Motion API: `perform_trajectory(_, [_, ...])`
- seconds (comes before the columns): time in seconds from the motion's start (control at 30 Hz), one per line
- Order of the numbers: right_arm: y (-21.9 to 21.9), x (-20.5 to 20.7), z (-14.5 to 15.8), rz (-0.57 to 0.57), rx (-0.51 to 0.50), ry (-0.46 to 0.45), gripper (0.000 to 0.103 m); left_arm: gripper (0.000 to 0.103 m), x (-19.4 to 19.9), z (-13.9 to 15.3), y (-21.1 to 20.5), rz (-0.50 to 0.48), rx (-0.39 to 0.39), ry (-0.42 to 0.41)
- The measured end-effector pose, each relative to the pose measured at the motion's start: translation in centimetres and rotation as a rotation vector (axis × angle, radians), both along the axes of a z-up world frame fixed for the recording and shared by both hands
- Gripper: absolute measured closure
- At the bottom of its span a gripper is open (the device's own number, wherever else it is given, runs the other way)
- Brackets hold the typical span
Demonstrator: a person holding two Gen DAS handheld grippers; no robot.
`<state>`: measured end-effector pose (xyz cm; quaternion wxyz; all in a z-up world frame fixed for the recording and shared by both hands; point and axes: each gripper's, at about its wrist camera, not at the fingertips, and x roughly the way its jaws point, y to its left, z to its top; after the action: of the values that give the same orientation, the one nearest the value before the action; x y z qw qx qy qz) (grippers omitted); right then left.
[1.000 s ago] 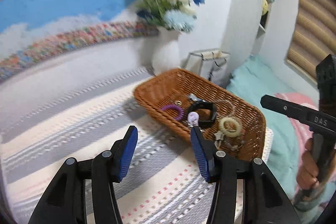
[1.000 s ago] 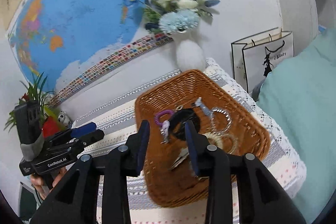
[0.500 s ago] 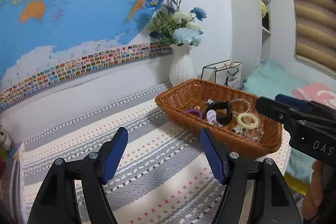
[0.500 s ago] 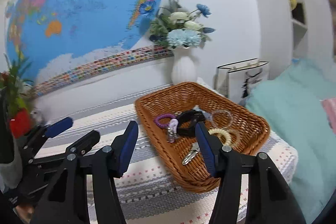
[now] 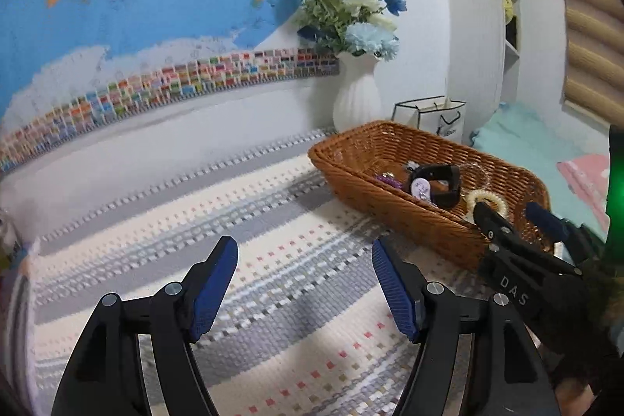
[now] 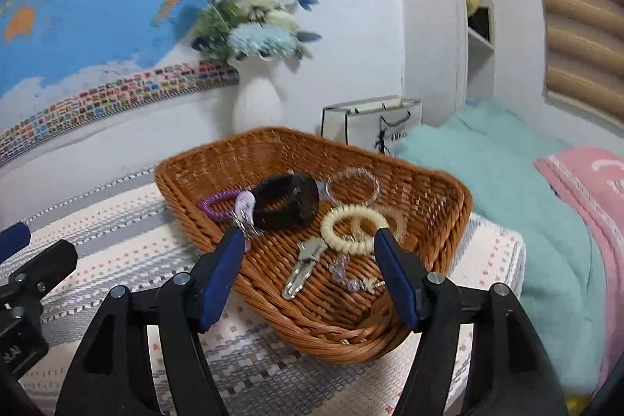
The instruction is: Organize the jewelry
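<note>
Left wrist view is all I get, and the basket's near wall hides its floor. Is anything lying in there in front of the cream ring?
Observer: Yes. The right wrist view shows a silver hair clip flat on the floor of the basket, nearer the camera than the cream coil ring.
Operator: Anything beside it?
Observer: A short string of clear beads lies just to the right of the clip.
Operator: Is that other black claw holding something?
Observer: No. The right gripper is aimed at the basket. Its jaws are opening and there is nothing between them.
</note>
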<state>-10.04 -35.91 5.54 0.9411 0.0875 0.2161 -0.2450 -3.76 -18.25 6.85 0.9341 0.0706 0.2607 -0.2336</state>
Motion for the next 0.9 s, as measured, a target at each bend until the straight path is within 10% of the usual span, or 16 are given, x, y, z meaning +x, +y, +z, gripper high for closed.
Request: perform_trajectory(0.9, [0.0, 0.0, -0.3, 0.029, -0.005, 0.001, 0.023, 0.030, 1.0, -0.9, -0.3, 0.073, 0.035, 0.035])
